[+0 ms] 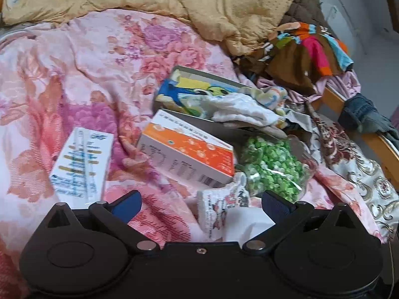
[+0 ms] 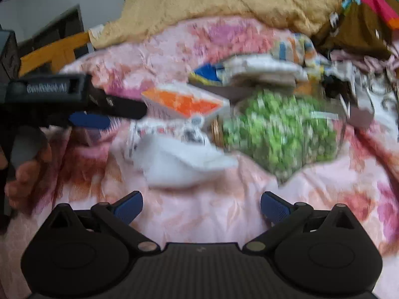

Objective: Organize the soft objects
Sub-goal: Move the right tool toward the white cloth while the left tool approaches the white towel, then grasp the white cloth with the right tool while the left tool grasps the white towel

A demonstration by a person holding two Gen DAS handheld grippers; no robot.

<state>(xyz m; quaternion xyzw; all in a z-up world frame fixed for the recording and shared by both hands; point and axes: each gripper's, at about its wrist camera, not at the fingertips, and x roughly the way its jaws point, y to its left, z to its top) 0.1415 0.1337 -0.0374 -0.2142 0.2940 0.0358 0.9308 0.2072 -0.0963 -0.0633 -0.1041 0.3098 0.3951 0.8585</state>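
A pink floral bedspread (image 1: 74, 74) carries a clutter of items. A tissue pack (image 1: 219, 211) with a white tissue sticking out lies just in front of my left gripper (image 1: 200, 205), which is open and empty. The pack also shows in the right wrist view (image 2: 179, 154), ahead of my right gripper (image 2: 202, 208), which is open and empty above bare bedspread (image 2: 224, 211). A clear bag of green pieces (image 1: 271, 167) lies to the right of the pack; it also shows in the right wrist view (image 2: 279, 129). A white patterned cloth (image 1: 244, 107) drapes over a colourful flat box (image 1: 194, 89).
An orange-and-white box (image 1: 189, 152) and a white box (image 1: 82, 164) lie on the spread. A tan quilt (image 1: 174, 0) is piled at the back, colourful clothes (image 1: 311, 47) at the right by the wooden bed rail (image 1: 374, 142). My left gripper's body (image 2: 62, 99) shows at the left of the blurred right view.
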